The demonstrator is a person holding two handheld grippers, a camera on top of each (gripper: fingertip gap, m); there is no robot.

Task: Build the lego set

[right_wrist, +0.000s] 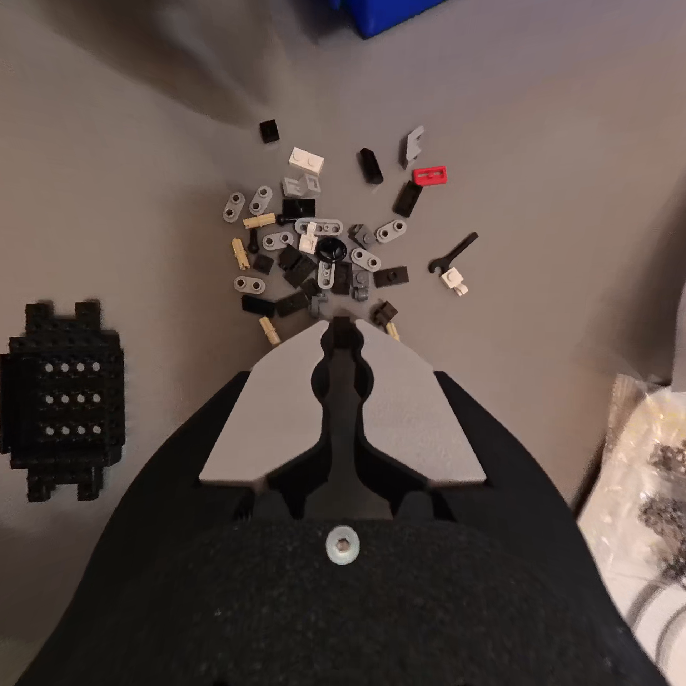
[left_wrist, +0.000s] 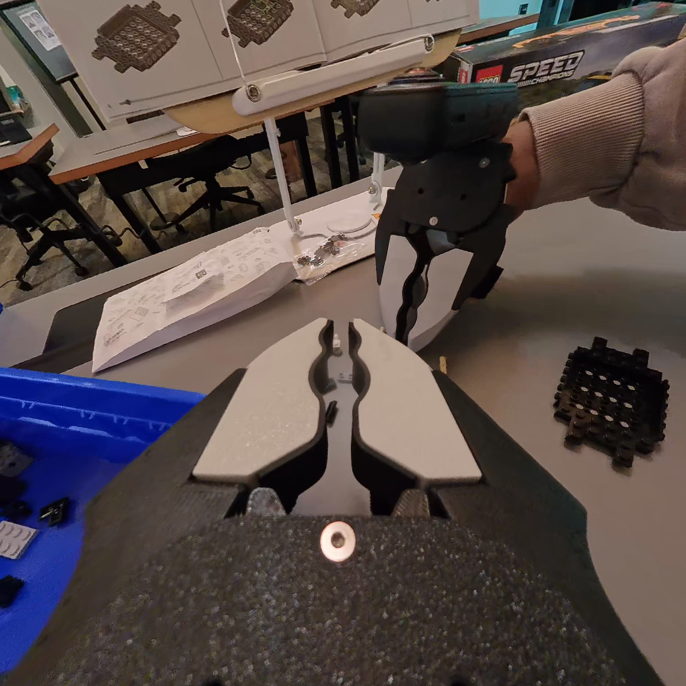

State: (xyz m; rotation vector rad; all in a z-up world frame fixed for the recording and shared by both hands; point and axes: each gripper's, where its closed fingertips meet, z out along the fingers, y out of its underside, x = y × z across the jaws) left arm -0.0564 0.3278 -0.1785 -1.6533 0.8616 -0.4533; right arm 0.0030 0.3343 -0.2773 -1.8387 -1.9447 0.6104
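we are holding 2 grippers over a grey table. the right gripper is pointing straight down at a scatter of small loose pieces in black, grey, white and tan, with 1 red plate at the far side. its fingers are pinching a small black piece at their tips, at the near edge of the scatter. a black wrench piece is lying off to the right, touching a white clip.

the black chassis, a studded frame with rows of round holes, is sitting flat on the table to the left of the right gripper, well apart from the loose pieces.

the left gripper is hovering with its fingers slightly apart, a narrow gap between them and nothing in it. through the gap we are seeing a few loose pieces on the table. just beyond it, the right gripper is standing tip-down, held by a hand in a beige sleeve.

a blue bin with a few dark parts is sitting at the left. an open booklet is lying beyond it, beside a clear bag of dark parts.
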